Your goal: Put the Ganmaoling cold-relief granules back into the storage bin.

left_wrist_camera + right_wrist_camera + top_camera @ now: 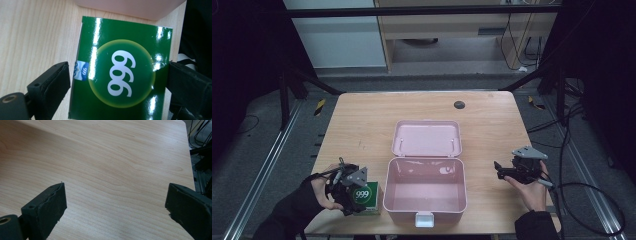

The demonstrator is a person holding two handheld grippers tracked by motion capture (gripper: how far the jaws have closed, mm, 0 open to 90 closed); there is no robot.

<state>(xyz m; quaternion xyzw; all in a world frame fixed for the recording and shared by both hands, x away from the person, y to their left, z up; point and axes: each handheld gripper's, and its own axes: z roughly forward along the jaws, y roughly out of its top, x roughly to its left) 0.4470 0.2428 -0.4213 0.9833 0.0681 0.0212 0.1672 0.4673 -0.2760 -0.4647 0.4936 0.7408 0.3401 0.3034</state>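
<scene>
Left claw (117, 82) is seen spread about a green box (120, 67), one jaw at each side edge, close against it but not plainly clamped. Right claw (115, 207) is held wide open and empty over bare desk (112, 157). The box lies at the near left of the desk, just beside a pink case (425, 192) with its lid (427, 137) thrown back. Glossy card is judged light, slippery and crushable; opposite side edges should be taken. "999" can be read.
</scene>
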